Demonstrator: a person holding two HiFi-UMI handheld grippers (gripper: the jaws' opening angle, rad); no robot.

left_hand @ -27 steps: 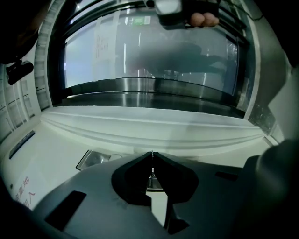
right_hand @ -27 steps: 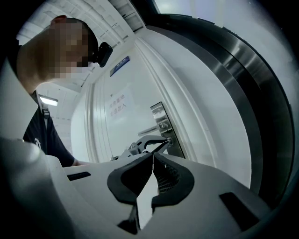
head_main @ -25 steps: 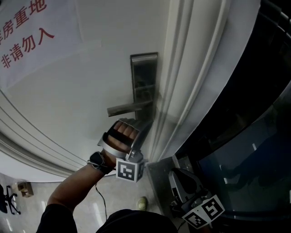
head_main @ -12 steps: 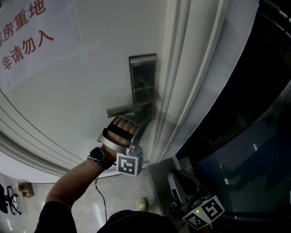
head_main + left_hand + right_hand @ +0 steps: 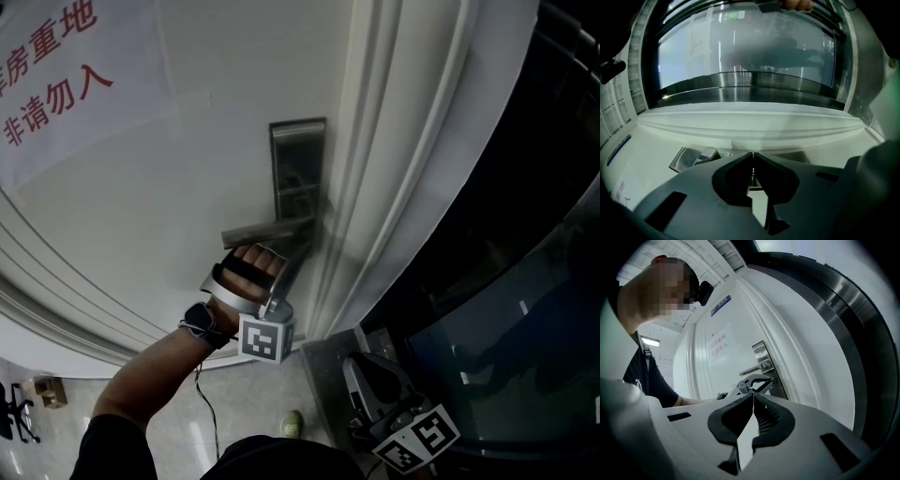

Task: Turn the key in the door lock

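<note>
Turning looks about to start: on the door (image 5: 187, 187), the right gripper (image 5: 753, 394) idles pinched together and empty at 5 o'clock, while the left gripper (image 5: 753, 154), at 6 o'clock of the lock plate (image 5: 298, 169), is clenched on a thin sliver, seemingly the key (image 5: 752, 172). The next move calls for a firm wrist roll without slipping.

Dark short sleeve (image 5: 108, 441), black wristwatch (image 5: 200, 328), thin cable (image 5: 208, 412), grey left tongs (image 5: 753, 157), black-and-white marker cube (image 5: 263, 339).
</note>
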